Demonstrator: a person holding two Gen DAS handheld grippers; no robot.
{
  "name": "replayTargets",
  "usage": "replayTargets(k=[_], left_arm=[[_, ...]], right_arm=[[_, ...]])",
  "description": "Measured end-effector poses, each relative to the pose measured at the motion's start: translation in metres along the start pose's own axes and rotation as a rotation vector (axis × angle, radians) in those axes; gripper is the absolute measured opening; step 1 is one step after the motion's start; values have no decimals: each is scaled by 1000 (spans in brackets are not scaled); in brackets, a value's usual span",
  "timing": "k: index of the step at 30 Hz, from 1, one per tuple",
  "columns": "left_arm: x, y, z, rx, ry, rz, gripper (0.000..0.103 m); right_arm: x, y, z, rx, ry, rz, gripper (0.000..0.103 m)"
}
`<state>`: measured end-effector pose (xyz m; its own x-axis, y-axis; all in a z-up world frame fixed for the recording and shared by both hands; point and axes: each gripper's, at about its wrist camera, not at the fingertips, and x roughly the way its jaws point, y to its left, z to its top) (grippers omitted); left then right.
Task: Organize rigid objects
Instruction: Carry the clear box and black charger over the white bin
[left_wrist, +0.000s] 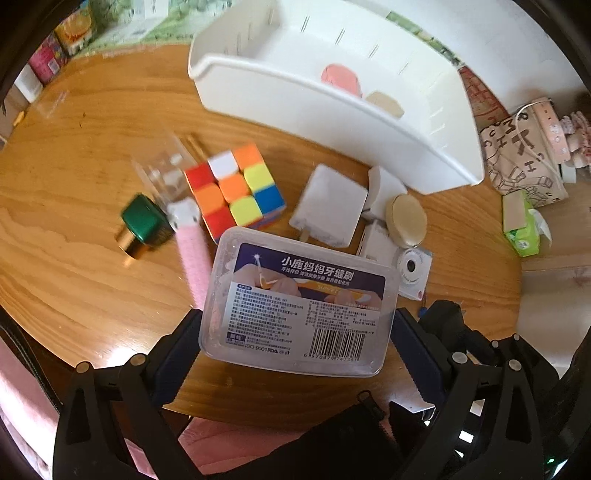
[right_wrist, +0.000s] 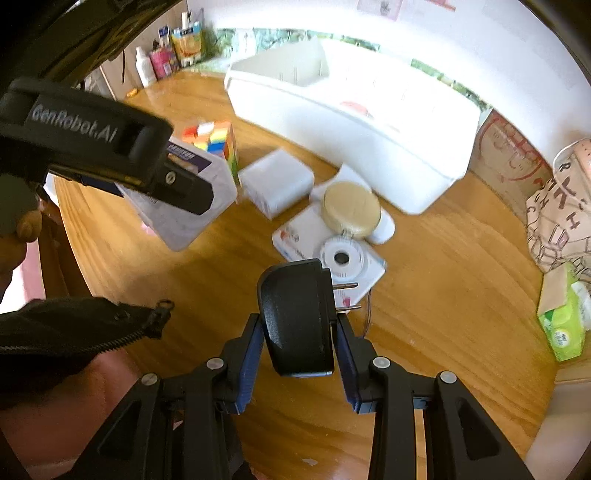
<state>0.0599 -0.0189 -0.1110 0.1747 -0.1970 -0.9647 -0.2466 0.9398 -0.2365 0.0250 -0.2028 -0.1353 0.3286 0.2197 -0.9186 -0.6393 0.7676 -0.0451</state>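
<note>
The left tool pinches a clear plastic box by its two short sides, label up and clear of the worktop; the right tool is pressed onto a black plug adapter, its metal prongs pointing right, also held off the wood; both loads look bound for the white bin at the far side, where a pink piece and a beige piece already lie.

The box is wide and smooth and only its lower part sits between the pads; a tilt or a jolt could let it swing or slip out, and it would drop onto the pink-handled brush or the puzzle cube just beyond it. The adapter is rounded and glossy, so it may twist in the grip; its prongs could snag on the bin's near wall if it comes in low.

In the right view the left tool hangs close above and to the left, so the two may knock together if both head for the bin at once; the round beige tin and the small white camera lie below that path.
</note>
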Motion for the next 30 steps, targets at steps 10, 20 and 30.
replayTargets(k=[10,20,30], left_arm=[[-33,4,21,78,-112,17,99],[-62,14,55,102,-228,25,99],[-88,17,91,170,-374,3,99]], right_arm=[[-44,1,33,28,-132,-15,38],[-76,-19,76,68,-286,-94,38],[-84,-43,116,137,-423,-172,38]])
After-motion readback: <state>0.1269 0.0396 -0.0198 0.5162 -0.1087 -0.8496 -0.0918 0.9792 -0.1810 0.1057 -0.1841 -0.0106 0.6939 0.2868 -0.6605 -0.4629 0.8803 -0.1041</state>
